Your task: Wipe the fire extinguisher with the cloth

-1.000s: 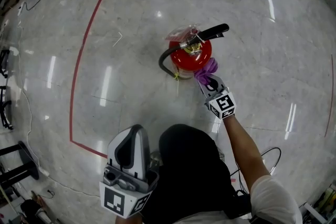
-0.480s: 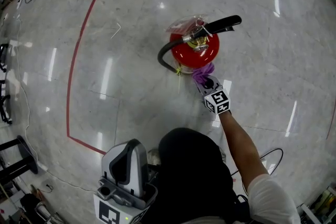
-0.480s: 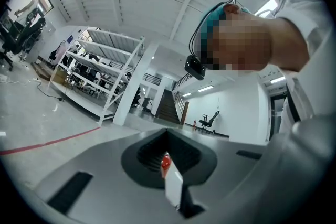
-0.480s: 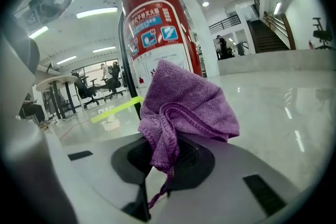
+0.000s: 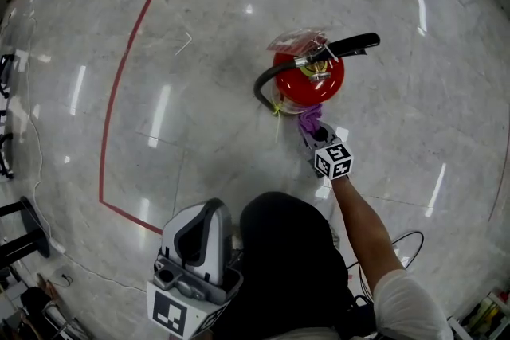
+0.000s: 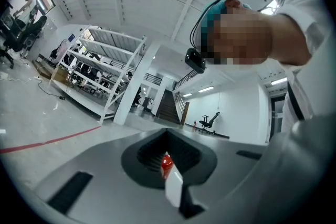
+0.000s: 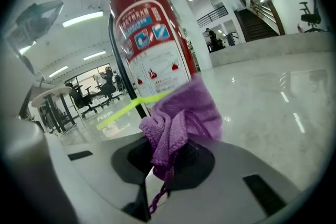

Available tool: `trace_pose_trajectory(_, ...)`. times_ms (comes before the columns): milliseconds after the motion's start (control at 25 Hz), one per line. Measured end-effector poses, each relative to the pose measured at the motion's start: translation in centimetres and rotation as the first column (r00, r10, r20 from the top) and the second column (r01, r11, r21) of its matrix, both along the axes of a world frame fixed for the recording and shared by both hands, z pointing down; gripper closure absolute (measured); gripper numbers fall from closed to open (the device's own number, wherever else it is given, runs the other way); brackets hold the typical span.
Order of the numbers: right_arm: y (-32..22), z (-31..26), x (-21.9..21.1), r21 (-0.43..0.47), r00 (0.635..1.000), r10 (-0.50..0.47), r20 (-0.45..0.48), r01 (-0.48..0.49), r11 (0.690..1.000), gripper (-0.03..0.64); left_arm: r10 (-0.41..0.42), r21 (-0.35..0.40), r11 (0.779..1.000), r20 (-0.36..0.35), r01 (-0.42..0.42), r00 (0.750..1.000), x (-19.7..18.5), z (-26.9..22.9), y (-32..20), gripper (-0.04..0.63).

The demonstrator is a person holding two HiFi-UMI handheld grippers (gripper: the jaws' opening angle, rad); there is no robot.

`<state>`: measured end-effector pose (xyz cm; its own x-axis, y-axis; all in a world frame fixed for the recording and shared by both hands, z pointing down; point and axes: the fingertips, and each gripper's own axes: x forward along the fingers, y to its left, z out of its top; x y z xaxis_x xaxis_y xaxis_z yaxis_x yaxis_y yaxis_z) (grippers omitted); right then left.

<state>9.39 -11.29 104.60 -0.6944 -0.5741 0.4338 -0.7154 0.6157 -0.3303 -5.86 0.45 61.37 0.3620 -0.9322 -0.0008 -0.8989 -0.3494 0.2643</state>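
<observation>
A red fire extinguisher stands upright on the marble floor, with a black handle and a black hose. My right gripper is shut on a purple cloth, which presses against the near side of the cylinder. In the right gripper view the cloth bunches out of the right gripper, touching the labelled red body by a yellow tie. My left gripper is held near the person's body, points upward away from the extinguisher, and looks shut on nothing.
A red taped line runs across the floor left of the extinguisher. Black cables lie at the lower right and dark stands at the left edge. Shelving shows far off in the left gripper view.
The right gripper has slid the cloth from the cylinder's near-right side round to its near side. The left gripper has stayed by the body.
</observation>
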Motion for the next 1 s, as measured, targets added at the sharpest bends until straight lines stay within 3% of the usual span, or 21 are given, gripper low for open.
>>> trace_pose_trajectory(240,1.3,-11.3,1.5,0.152,0.999,-0.005,0.047,-0.002,0.988,0.568,0.001,0.009,1.000,-0.052,-0.001,0.999,-0.8,0.4,-1.6,0.591)
trace_pose_trajectory(480,1.5,-21.1,1.3,0.287,0.996,-0.021,0.092,-0.007,0.958,0.568,-0.011,0.016,1.000,-0.052,0.012,0.999,-1.3,0.8,-2.8,0.591)
trace_pose_trajectory(800,1.9,-27.1,1.4,0.350,0.995,0.000,0.103,-0.036,0.936,0.568,0.061,-0.032,0.998,-0.006,-0.061,0.998,1.8,2.9,-4.9,0.591)
trace_pose_trajectory(1000,3.2,-30.7,1.1,0.388,0.996,0.006,0.088,-0.039,0.921,0.568,0.070,-0.059,0.996,-0.019,-0.071,0.997,2.5,3.5,-5.4,0.591)
